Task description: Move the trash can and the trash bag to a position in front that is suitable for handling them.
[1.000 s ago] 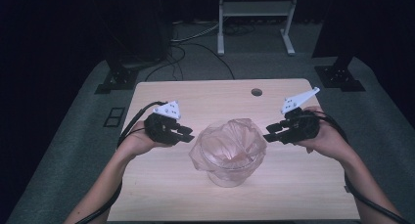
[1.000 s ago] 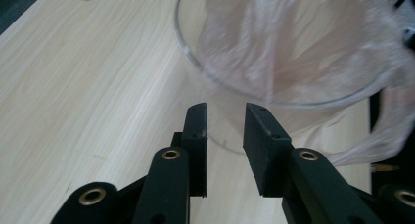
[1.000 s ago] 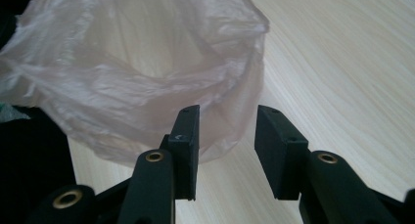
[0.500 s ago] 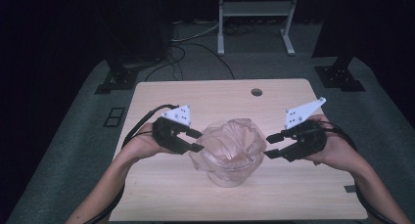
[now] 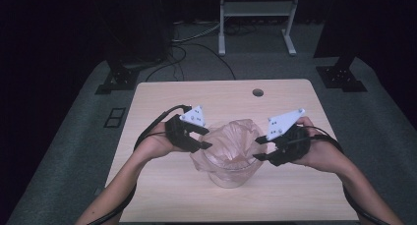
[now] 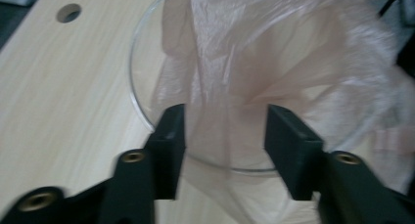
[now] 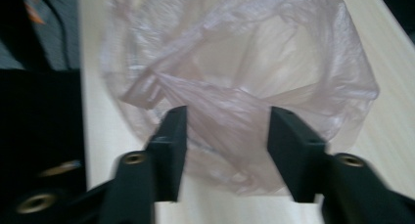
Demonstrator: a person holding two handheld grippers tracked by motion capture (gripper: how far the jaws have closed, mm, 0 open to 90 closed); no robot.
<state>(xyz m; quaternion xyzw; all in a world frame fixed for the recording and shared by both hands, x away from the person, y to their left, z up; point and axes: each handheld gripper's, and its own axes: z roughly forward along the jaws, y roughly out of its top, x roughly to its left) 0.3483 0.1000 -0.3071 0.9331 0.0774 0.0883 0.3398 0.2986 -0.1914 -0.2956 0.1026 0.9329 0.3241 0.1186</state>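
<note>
A clear round container (image 5: pixel 227 179) stands mid-table, lined with a thin pinkish plastic bag (image 5: pixel 232 140) whose edges drape over the rim. My left gripper (image 5: pixel 208 139) is at the bag's left edge. In the left gripper view its jaws (image 6: pixel 225 131) straddle a fold of the bag (image 6: pixel 254 62) over the glass rim (image 6: pixel 137 92) without pinching it; they have just been closing slightly. My right gripper (image 5: pixel 256 150) is at the bag's right edge. Its jaws (image 7: pixel 225 136) also stand apart around loose film (image 7: pixel 235 53) and have just been closing.
The light wooden table (image 5: pixel 162 102) has a cable hole (image 5: pixel 257 93) near its far edge. Grey carpet surrounds it, with a white stand (image 5: pixel 255 18) and black stand feet (image 5: pixel 118 80) behind. Cables trail from both grippers along the person's forearms.
Both hands have moved inward toward the bag, from either side of the container to its rim. The jaws now stand around the bag's edges.
</note>
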